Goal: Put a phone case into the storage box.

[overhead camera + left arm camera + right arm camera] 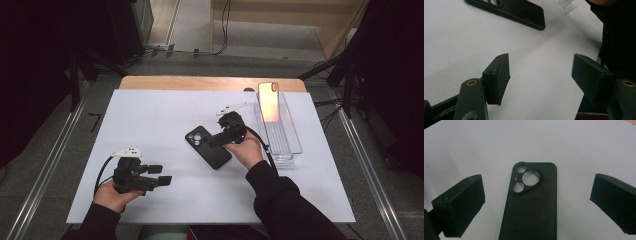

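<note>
A black phone case [207,148] lies flat in the middle of the white table top [150,115], camera cutouts at its far end. My right gripper [213,139] hovers over the case's right side, pointing left. In the right gripper view the case [531,205] sits between the wide-apart jaws of the right gripper [539,187], and neither pad touches it. Near the table's front left, my left gripper [161,174] is open and holds nothing. The left gripper [541,66] points at bare table in its own view, with the case [519,10] farther off.
A clear plastic bin [280,135] stands at the right of the table with a phone [268,102] leaning upright in its far end. A dark sleeve [616,37] is at the right in the left gripper view. Metal rails and cables run beside the table.
</note>
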Available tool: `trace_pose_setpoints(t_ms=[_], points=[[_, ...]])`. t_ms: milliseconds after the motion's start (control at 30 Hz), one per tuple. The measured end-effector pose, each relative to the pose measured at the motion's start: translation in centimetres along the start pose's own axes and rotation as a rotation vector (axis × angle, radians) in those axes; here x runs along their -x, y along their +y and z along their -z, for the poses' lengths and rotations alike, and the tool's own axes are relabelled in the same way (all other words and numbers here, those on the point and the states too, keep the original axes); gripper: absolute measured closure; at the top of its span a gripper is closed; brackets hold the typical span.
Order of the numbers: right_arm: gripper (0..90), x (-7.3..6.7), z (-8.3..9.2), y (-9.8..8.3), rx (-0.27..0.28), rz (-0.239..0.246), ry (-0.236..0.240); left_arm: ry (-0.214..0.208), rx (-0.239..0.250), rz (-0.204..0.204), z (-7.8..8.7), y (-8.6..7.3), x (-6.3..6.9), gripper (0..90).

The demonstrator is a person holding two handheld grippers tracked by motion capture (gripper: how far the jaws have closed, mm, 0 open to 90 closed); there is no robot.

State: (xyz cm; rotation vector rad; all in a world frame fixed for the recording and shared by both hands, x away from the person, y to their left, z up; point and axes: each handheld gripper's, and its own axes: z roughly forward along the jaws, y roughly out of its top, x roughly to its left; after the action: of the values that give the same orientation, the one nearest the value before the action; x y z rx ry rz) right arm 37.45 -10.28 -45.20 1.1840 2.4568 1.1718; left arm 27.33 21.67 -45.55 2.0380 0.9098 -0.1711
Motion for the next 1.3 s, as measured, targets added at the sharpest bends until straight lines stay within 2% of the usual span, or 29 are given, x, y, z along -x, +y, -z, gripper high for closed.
trace_pose_setpoints(t_ms=[467,900,1067,1100,1167,1300], points=[[0.0,-0.4,-1.7,-1.4,-0.031,0.001,-0.012,0.004,0.001,-0.005,0.1,0.0,0.0,30.8],[0.0,-0.6,-3.8,-3.3,-0.103,-0.002,-0.033,0.012,0.008,-0.007,0.2,0.0,0.1,30.8],[0.0,-1.0,-4.4,-3.6,-0.116,0.006,-0.061,0.023,0.019,-0.002,0.3,0.0,0.1,30.8],[0.0,-1.0,-4.5,-3.7,-0.114,0.014,-0.048,0.023,0.023,-0.003,0.3,0.0,0.1,30.8],[0.0,-1.2,-4.8,-3.9,-0.132,0.026,-0.056,0.03,0.031,-0.003,0.4,0.0,0.1,30.7],[0.0,-1.6,-5.1,-4.2,-0.127,0.054,-0.088,0.042,0.052,-0.008,0.5,0.1,0.3,30.7]])
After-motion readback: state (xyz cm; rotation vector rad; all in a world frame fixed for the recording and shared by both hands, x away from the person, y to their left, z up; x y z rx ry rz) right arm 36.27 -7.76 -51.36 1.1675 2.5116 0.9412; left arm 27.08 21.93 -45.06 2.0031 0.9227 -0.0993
